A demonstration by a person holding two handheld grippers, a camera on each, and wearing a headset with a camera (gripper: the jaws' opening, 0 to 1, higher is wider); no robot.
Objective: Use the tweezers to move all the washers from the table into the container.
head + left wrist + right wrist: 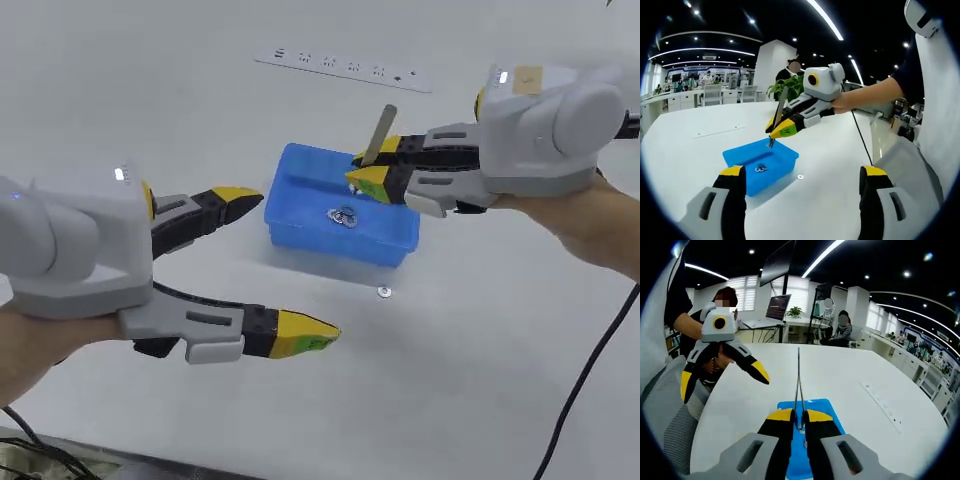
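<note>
- White table (480,380) carried a blue container (330,248) with washers (343,217) inside; one washer (384,291) lay just near of it.
- Right claw (362,175) pinched tweezers (380,130) over the container.
- Left claw (285,262) gaped wide, empty.

Above bin: my right gripper (370,165) with slim metal tweezers (380,128) crowds the blue rectangular plastic container (330,248).
Front: I see bare white table (470,380) around one small steel washer (384,291).

At centre frame the container (330,248) looks like smooth, faintly glossy blue plastic. The washers (343,216) inside glint like metal, though they are too small to be sure. The tweezers (379,133) above them are dull grey metal. The table (480,340) is matt, smooth white.
</note>
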